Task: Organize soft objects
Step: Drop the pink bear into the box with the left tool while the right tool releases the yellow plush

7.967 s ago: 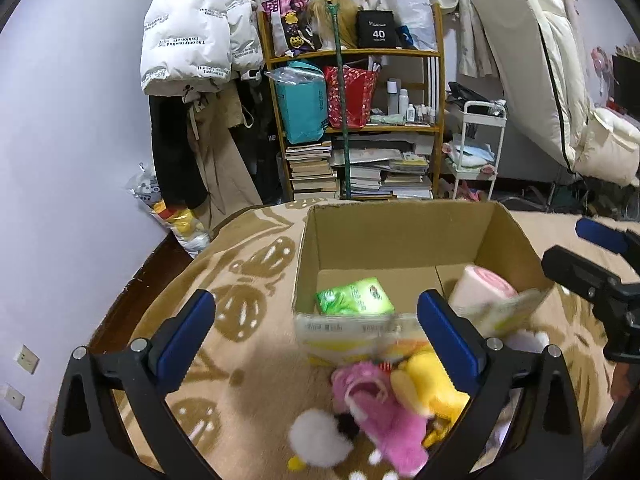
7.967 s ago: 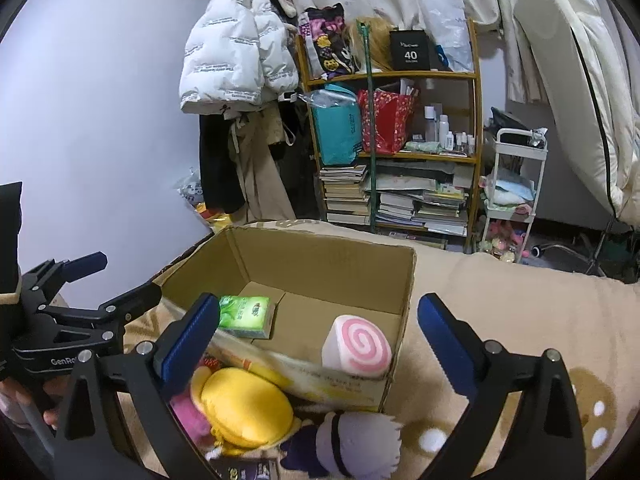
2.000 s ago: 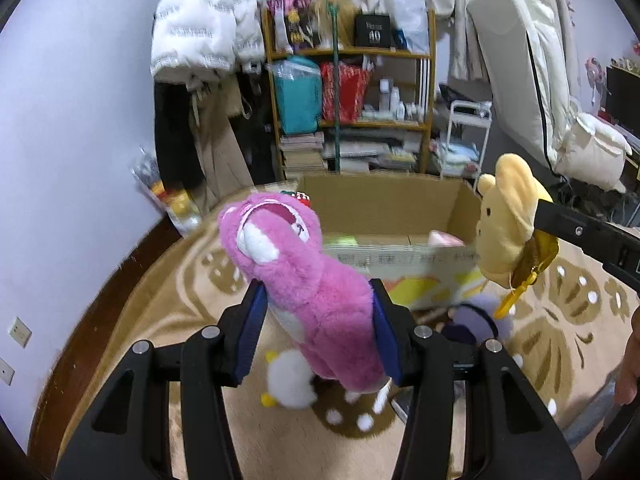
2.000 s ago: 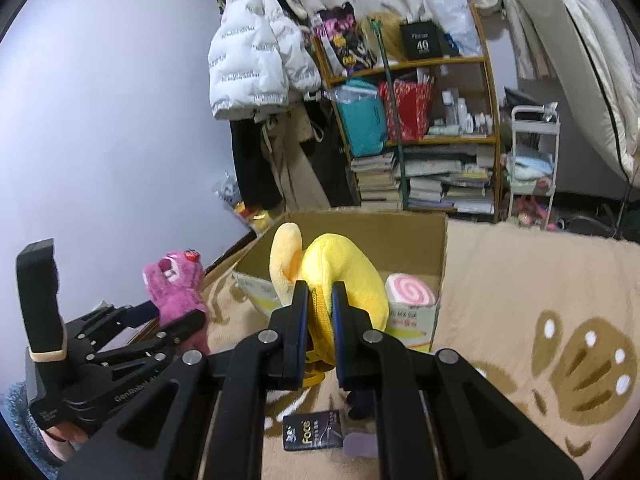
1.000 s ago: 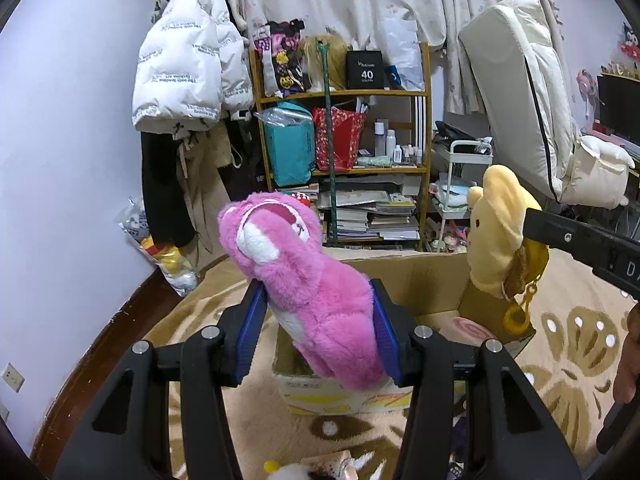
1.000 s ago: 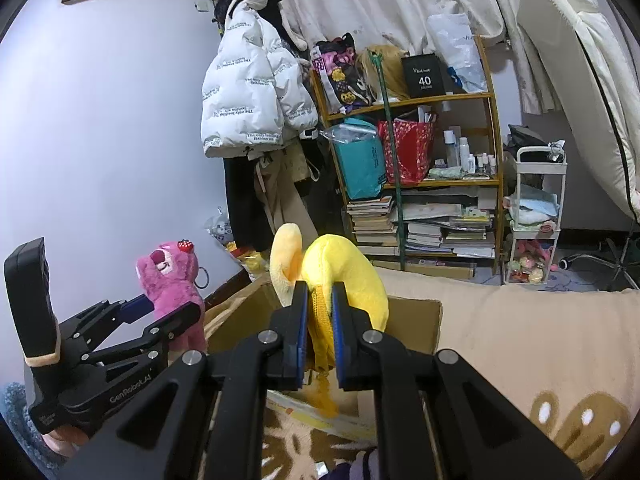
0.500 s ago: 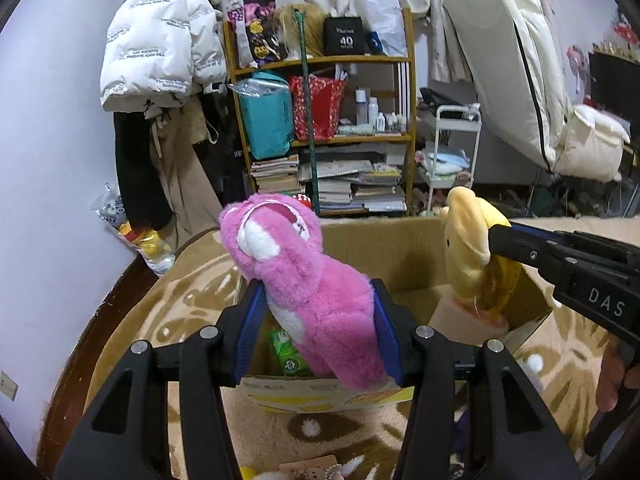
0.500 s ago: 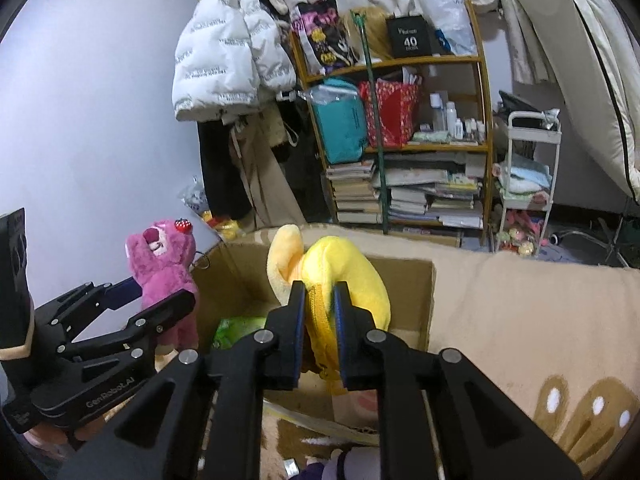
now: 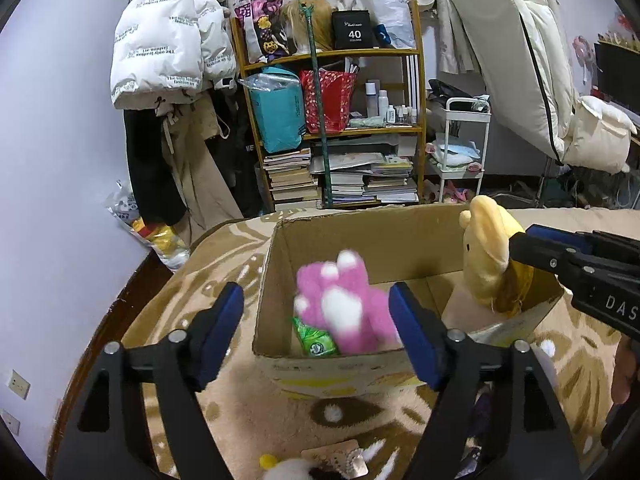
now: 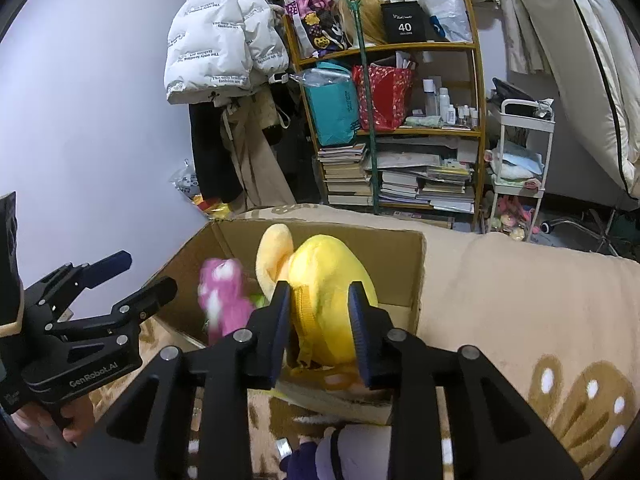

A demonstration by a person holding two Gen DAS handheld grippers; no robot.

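Two plush toys at the open brown cardboard box point(image 9: 400, 240)
The left gripper point(image 9: 316, 332) gapes wide, holding nothing; the blurred fuzzy pink plush bear point(image 9: 344, 308) is in the box, beside a green packet point(image 9: 314, 338). The right gripper point(image 10: 320, 328), part open, brackets the round yellow plush toy point(image 10: 324, 276) above the box; contact unclear

Right gripper point(image 10: 318, 322) occupies 6 o'clock, its pads spread partway with the yellow plush point(image 10: 326, 280) between them, above the box point(image 10: 416, 264) at centre. Whether the pads touch the plush cannot be determined. Left gripper point(image 10: 140, 276), at 9 o'clock, stands open beside the blurred pink plush point(image 10: 222, 300) over the box interior.
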